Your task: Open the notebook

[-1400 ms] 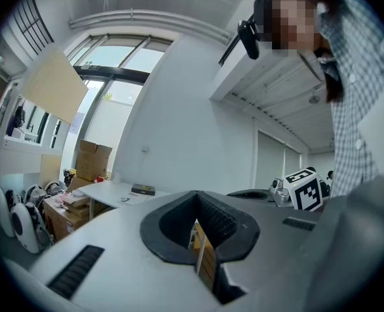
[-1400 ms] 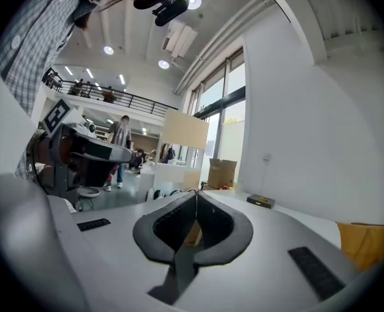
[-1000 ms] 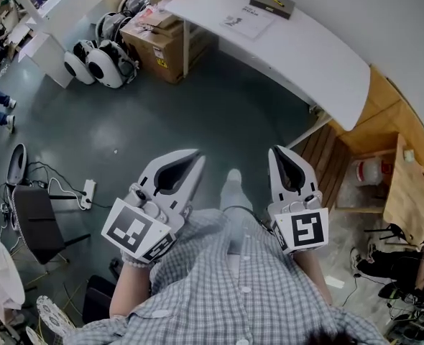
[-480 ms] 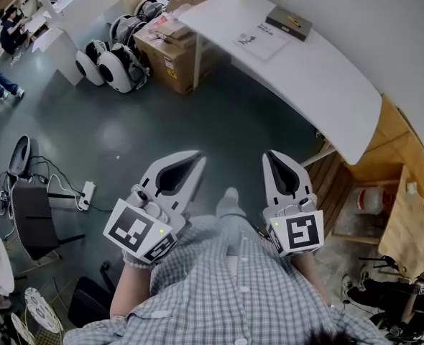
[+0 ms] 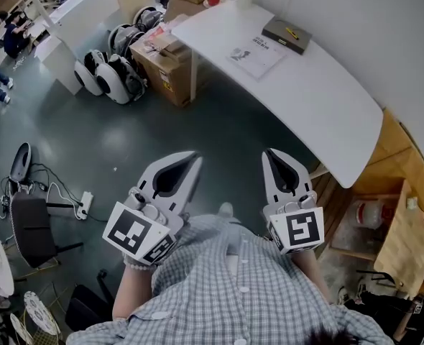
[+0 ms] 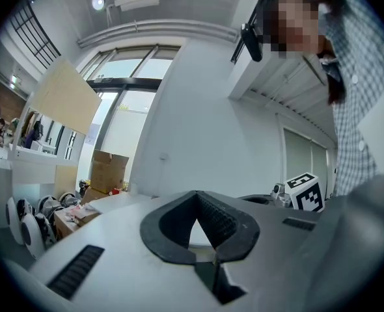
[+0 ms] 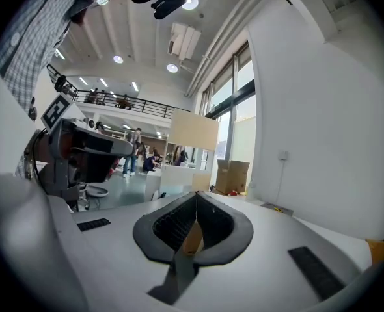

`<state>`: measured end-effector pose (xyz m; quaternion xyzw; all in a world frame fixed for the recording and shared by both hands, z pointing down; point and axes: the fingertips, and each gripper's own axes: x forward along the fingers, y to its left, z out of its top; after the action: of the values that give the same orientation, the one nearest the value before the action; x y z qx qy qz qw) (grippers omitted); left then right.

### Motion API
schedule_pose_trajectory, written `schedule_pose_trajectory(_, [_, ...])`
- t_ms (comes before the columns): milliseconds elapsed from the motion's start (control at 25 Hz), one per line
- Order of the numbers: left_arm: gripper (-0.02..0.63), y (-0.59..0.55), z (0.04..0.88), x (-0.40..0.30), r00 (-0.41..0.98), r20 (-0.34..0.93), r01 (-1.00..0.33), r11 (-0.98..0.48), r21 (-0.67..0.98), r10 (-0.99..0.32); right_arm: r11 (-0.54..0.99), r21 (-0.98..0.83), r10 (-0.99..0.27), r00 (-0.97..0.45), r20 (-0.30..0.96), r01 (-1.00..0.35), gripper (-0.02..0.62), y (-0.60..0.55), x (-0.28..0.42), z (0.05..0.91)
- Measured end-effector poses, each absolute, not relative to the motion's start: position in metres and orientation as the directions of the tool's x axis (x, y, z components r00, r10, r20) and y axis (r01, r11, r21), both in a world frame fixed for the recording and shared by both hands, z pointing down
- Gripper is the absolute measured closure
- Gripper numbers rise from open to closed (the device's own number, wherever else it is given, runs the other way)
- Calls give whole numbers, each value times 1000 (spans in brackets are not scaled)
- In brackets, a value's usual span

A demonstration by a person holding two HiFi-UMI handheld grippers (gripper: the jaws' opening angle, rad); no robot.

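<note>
White tabletop (image 5: 327, 113) curves across the upper right of the head view. On its far end lies a dark, flat notebook (image 5: 287, 34), closed, with a yellow pen (image 5: 292, 31) resting on its cover. A printed white booklet (image 5: 254, 54) sits just beside it, toward the lower left. We hold the left gripper (image 5: 194, 157) and the right gripper (image 5: 269, 154) low in the frame over grey floor (image 5: 219, 113), both aimed up the picture. The notebook lies up and to the right of both, well apart from them, and the right gripper is the nearer. Its long axis runs from upper left to lower right, roughly along the tabletop's far edge, so we judge the cover's free edge will be met from the side facing us.

From the left gripper view, the jaws are closed tip to tip with nothing between the pads. Only a pale slice of tabletop shows through the loop behind them. A cardboard box (image 6: 104, 171) stands at the left, and we cannot make out the notebook here.

From the right gripper view, these jaws are also pressed together and empty. The tabletop stretches off to the right of the tips, and a small dark slab with a yellow fleck on it appears to be the notebook, ahead and slightly right of the jaws.
</note>
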<state>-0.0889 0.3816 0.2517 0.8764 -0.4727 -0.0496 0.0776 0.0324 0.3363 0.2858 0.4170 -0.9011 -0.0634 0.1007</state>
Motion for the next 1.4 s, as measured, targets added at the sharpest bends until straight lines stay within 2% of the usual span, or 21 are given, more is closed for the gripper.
schedule_pose_trajectory(600, [597, 306, 250, -57, 482, -8, -864, -477, 164, -876, 697, 203, -715, -690, 112, -688, 574, 253, 60, 286])
schedule_pose_trajectory(840, [598, 282, 253, -35, 544, 9, -825, -534, 184, -839, 697, 172, -717, -685, 129, -696, 574, 253, 78, 299])
schedule_pose_trajectory(1400, [597, 220, 256, 5, 662, 4, -741, -654, 151, -749, 541, 185, -841, -530, 109, -821, 574, 204, 133, 301])
